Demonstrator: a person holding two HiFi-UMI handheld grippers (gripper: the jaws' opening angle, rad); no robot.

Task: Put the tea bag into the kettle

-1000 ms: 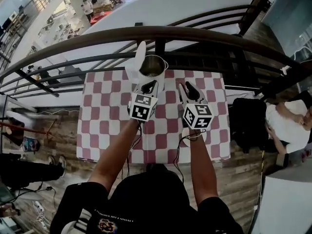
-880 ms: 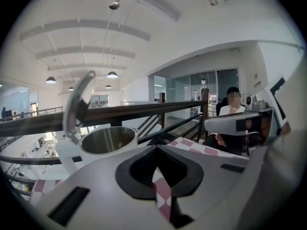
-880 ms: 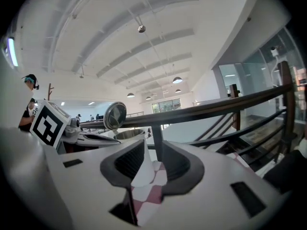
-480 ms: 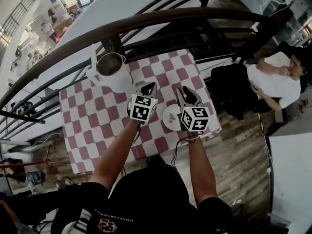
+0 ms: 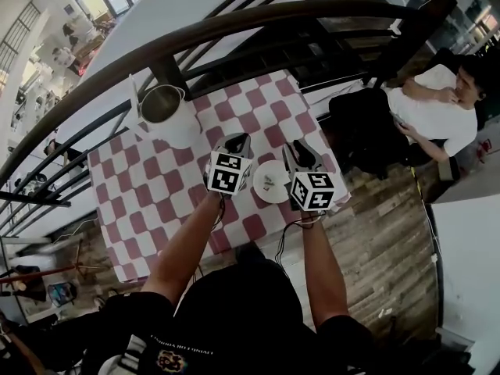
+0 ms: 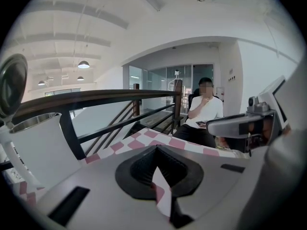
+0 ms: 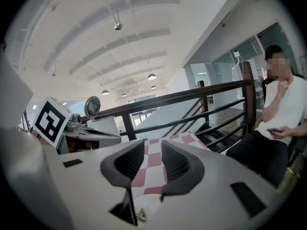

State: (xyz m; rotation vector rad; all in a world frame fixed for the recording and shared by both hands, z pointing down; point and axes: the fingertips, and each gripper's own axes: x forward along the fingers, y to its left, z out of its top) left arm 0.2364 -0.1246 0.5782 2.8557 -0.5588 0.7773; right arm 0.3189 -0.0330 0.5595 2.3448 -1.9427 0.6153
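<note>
- Two grippers sit side by side in the lower middle of the head view. The left gripper (image 5: 238,141) has its jaws pressed together on nothing, and the right gripper (image 5: 300,150) has its jaws apart and empty.
- Between them, the tea bag (image 5: 269,183) lies on a small white plate (image 5: 280,191).
- Farther, at upper left, the kettle (image 5: 168,119) stands on the checked cloth (image 5: 148,194) with its lid up.
- Beyond the railing (image 5: 234,26), at upper right, a person (image 5: 433,112) sits.

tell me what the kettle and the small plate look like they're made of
Kettle: matte white outer shell, probably plastic; the inside and the open lid shine like a mirror, so likely stainless steel. Small plate: smooth plain white, probably glazed ceramic, though plastic can't be ruled out.
</note>
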